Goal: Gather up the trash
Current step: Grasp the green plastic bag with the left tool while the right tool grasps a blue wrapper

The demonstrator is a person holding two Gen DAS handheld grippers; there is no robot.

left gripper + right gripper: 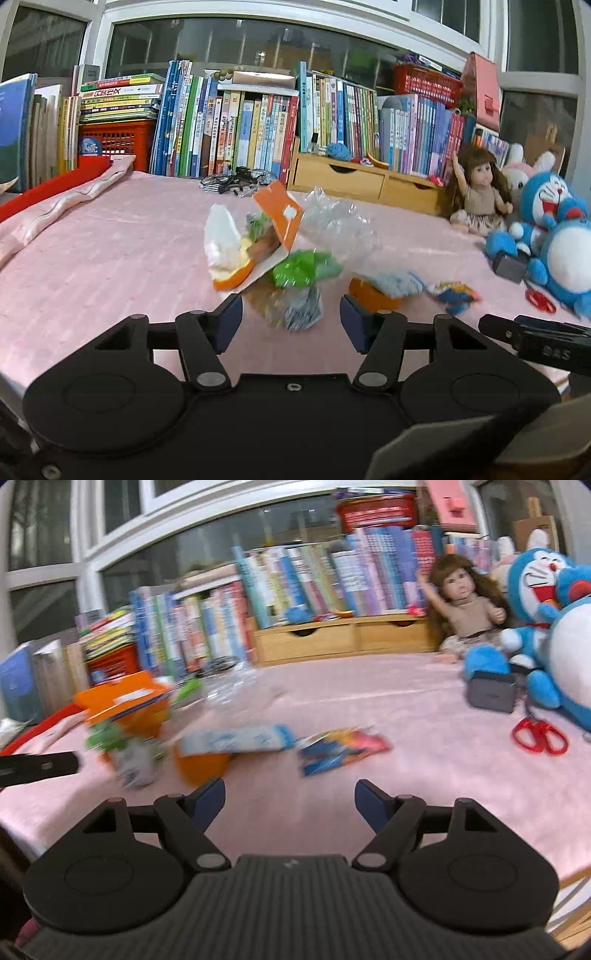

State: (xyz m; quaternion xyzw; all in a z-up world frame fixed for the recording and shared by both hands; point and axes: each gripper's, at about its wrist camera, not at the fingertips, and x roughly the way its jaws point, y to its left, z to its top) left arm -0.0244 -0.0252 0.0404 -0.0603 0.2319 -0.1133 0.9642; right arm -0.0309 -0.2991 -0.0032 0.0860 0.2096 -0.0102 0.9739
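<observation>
Both your grippers are empty right now. Left gripper [291, 321] has its jaws apart w/ nothing between the pads; right gripper [290, 801] stands wider, also bare. Trash sits mid-table on the pink cloth [110, 258]: torn orange cardboard packet [279, 214], crinkled clear plastic film [332, 221], green wrapper [303, 269], flat multicolour foil sachet [340, 749]. All looks light, floppy, prob slippery. Pinch a crumpled fold or the card's stiff edge, not the flat face. Left view shows the white paper wad [223, 240] in the packet; right view alone shows the red-handled scissors [539, 734] clearly, beside the blue plush toy [535, 590]. Leave those.
</observation>
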